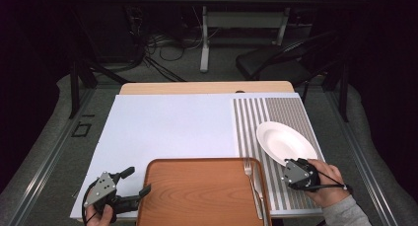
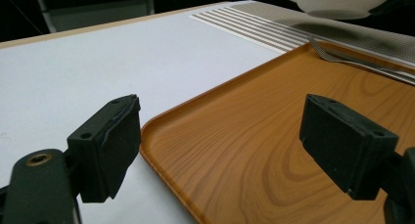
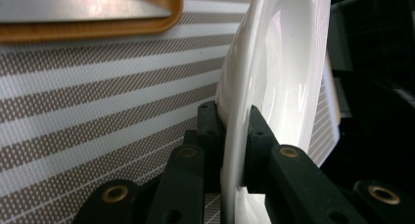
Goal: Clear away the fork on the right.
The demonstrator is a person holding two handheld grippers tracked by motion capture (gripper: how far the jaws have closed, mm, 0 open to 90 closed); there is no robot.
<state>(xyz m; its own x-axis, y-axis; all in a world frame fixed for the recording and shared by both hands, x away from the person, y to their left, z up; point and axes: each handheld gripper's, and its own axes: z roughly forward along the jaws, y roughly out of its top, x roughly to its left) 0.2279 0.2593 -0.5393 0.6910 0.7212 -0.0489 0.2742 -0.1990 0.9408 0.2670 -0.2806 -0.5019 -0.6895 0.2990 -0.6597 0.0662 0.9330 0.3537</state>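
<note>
Fork (image 1: 249,174) on tray (image 1: 197,196) beside plate (image 1: 286,142)

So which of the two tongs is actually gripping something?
The right tongs, clamped on the white plate rim; the left tongs stand open over the tray corner.

From above, my left hand (image 1: 101,217) drops off the bottom edge, and so does the near side of the wooden tray (image 1: 197,196). The fork (image 1: 250,179) on the tray's right side runs off that same edge, and a second utensil beside it is too thin for me to name. My right gripper (image 1: 291,168) covers the plate's (image 1: 283,139) near rim, so the pinch itself is hidden from up here. Along my right gripper, the plate (image 3: 274,62) is cut off at top and bottom. Along my left gripper, the plate (image 2: 337,1) is clipped at the top edge, and the tray (image 2: 274,136) runs out right and below.
</note>
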